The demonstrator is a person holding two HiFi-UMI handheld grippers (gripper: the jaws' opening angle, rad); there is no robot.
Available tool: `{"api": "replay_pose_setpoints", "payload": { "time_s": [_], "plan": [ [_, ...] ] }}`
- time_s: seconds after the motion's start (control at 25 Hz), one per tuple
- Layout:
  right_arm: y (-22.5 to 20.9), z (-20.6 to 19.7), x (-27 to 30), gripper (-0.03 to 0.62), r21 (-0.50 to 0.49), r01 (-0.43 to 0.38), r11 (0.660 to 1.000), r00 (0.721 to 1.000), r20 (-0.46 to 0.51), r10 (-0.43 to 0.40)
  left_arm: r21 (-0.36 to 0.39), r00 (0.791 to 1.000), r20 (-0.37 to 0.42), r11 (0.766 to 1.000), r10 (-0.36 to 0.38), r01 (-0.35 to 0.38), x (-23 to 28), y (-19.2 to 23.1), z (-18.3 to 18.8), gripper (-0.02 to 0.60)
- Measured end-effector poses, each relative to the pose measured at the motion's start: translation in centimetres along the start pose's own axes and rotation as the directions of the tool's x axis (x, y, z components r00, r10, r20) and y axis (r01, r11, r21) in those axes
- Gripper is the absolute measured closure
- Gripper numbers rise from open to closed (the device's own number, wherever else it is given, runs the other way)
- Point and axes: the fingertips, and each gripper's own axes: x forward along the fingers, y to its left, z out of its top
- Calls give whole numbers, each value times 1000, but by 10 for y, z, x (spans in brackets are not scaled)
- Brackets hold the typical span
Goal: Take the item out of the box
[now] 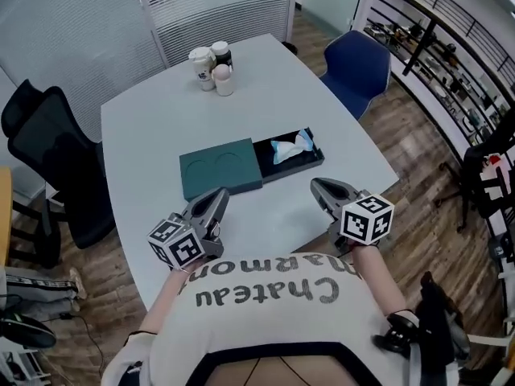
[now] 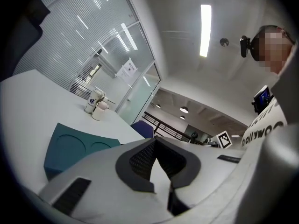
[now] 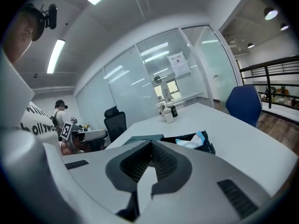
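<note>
A dark open box point(image 1: 299, 161) lies mid-table with a light blue and white item point(image 1: 290, 145) inside; the box point(image 3: 205, 144) and item point(image 3: 191, 141) also show in the right gripper view. Its teal lid point(image 1: 220, 168) with two round recesses lies just left of it, and the lid point(image 2: 70, 146) fills the left gripper view's lower left. My left gripper point(image 1: 220, 195) is shut and empty, near the lid's front edge. My right gripper point(image 1: 317, 186) is shut and empty, a little in front of the box. Both are apart from the box.
White cups and a dark-capped bottle point(image 1: 211, 67) cluster at the table's far end. A blue chair point(image 1: 356, 69) stands at the far right, a black office chair point(image 1: 50, 155) at the left. The white table's point(image 1: 265, 219) near edge is by my body.
</note>
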Motion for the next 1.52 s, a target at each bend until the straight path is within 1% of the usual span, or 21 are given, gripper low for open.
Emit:
{"api": "replay_pose_setpoints", "payload": {
  "time_s": [0.16, 0.36, 0.52, 0.72, 0.8, 0.88, 1.04, 1.12, 1.24, 1.28, 1.32, 1.4, 1.48, 1.52],
  "plan": [
    [-19, 13, 15, 594, -32, -67, 997, 998, -21, 67, -6, 997, 37, 997, 74, -74, 13, 5, 4, 588],
    [-40, 34, 32, 594, -93, -120, 988, 993, -26, 118, -13, 986, 83, 990, 144, -143, 21, 8, 12, 588],
    [-60, 46, 46, 594, -140, -127, 982, 992, -41, 122, 6, 978, 70, 980, 196, -197, 18, 12, 9, 588],
    [-73, 59, 72, 594, -113, -166, 980, 986, -47, 161, -39, 963, 77, 966, 257, -255, 9, 22, 12, 588],
    [-78, 61, 82, 594, -126, -169, 977, 984, -67, 162, -46, 955, 71, 958, 287, -285, 3, 26, 11, 589],
    [-82, 60, 93, 594, -159, -171, 972, 983, -99, 156, -53, 945, 64, 947, 319, -316, -3, 32, 10, 589],
    [-82, 51, 116, 594, -238, -190, 952, 973, -172, 152, -72, 928, 61, 929, 367, -363, -14, 43, 10, 589],
    [-83, 41, 127, 594, -284, -207, 936, 963, -228, 144, -79, 921, 55, 922, 385, -380, -16, 46, 8, 589],
    [-87, 25, 137, 594, -336, -230, 913, 944, -305, 126, -84, 917, 41, 916, 396, -392, -14, 50, 3, 589],
    [-89, 21, 140, 551, -337, -240, 910, 938, -323, 128, -84, 917, 37, 916, 397, -393, -13, 51, 1, 589],
    [-91, 18, 142, 522, -338, -249, 908, 932, -340, 129, -85, 917, 34, 915, 397, -393, -12, 51, 0, 589],
    [-96, 11, 146, 522, -367, -253, 895, 923, -370, 109, -85, 917, 23, 914, 399, -396, -11, 50, -3, 589],
    [-104, 5, 149, 520, -425, -254, 869, 911, -408, 67, -85, 915, 10, 912, 403, -401, -13, 49, -5, 589],
    [-107, 2, 152, 509, -453, -261, 852, 902, -430, 47, -85, 914, 6, 911, 406, -404, -14, 49, -6, 589]
  ]
}}
